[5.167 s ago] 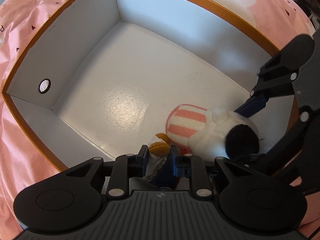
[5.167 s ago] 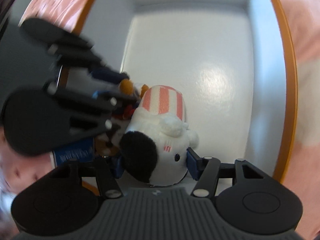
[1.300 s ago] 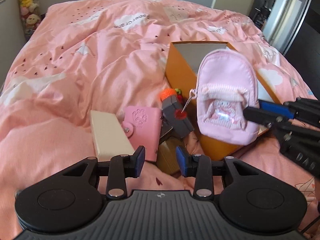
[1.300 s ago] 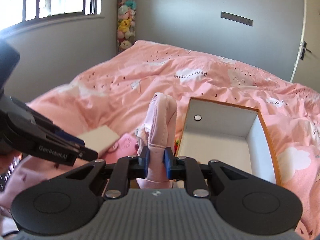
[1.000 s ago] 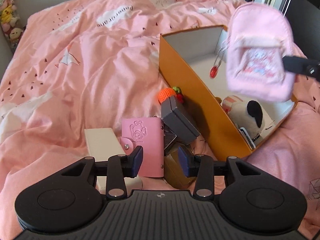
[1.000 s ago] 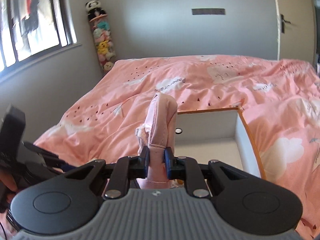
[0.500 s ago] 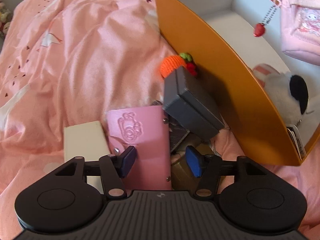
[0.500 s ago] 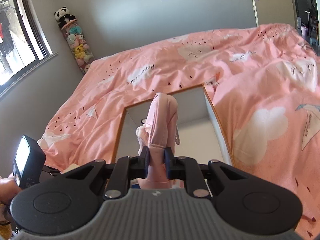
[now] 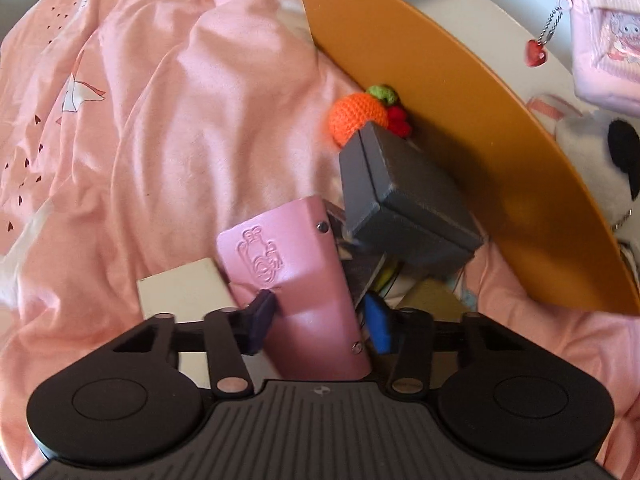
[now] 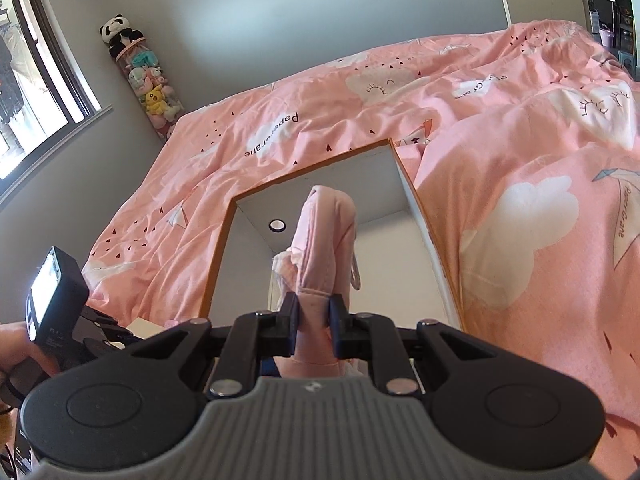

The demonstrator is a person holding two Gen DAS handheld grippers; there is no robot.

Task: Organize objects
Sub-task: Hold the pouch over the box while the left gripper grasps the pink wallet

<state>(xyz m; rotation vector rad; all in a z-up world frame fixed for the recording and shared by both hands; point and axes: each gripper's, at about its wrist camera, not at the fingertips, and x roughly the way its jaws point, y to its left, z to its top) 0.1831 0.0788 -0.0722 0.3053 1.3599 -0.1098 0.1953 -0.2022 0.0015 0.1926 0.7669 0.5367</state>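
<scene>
Now we have the left gripper point(image 9: 320, 322) just closed around the pink card wallet point(image 9: 298, 280), lifted at the pile's 6 o'clock. Our right gripper point(image 10: 314, 326) pinches the pink mini backpack point(image 10: 326, 248) above the orange box point(image 9: 460, 128), at 2 o'clock from the wallet.

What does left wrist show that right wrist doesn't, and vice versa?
Left wrist only: pink card wallet between the left gripper's just-closed fingers, grey box, crochet orange, cream box, plush toy inside the bin.
Right wrist only: window, wall, plush-toy column, right gripper clamped on the backpack, a hand.
Both: orange box, pink mini backpack, pink duvet.
</scene>
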